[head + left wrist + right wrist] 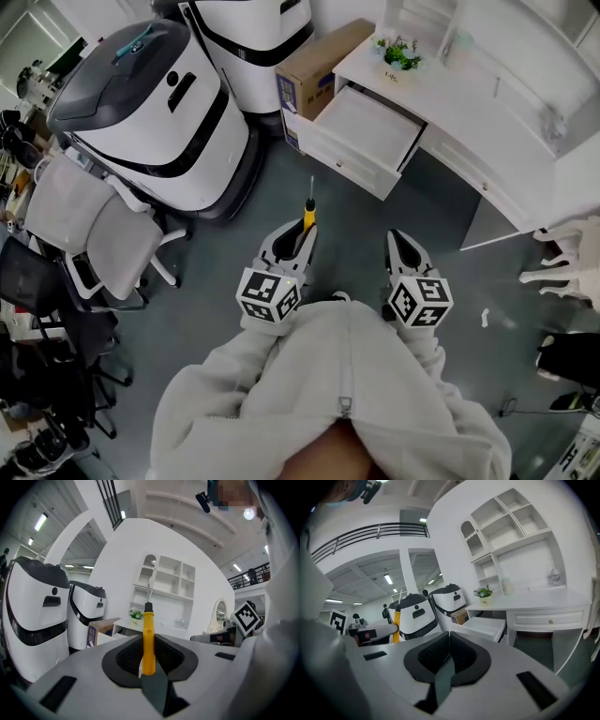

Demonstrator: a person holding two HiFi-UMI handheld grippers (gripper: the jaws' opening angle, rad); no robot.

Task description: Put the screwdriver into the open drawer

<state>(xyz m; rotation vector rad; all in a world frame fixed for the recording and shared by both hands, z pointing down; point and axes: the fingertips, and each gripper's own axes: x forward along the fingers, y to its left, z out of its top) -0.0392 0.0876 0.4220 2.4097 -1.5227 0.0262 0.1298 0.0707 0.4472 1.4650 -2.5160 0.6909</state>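
L gripper (300,234) is clamped on the screwdriver (148,639), pads on the yellow handle. Its long axis runs straight out along the jaws, metal tip fwd. R gripper (403,246) has its jaws together w/ nothing in them. The open drawer (349,161) sits ahead and a bit to the right of the tip, well apart from it, under the white desk (487,122). Next, I reckon: carry it fwd over the drawer's front edge w/ the L hand, R just alongside.
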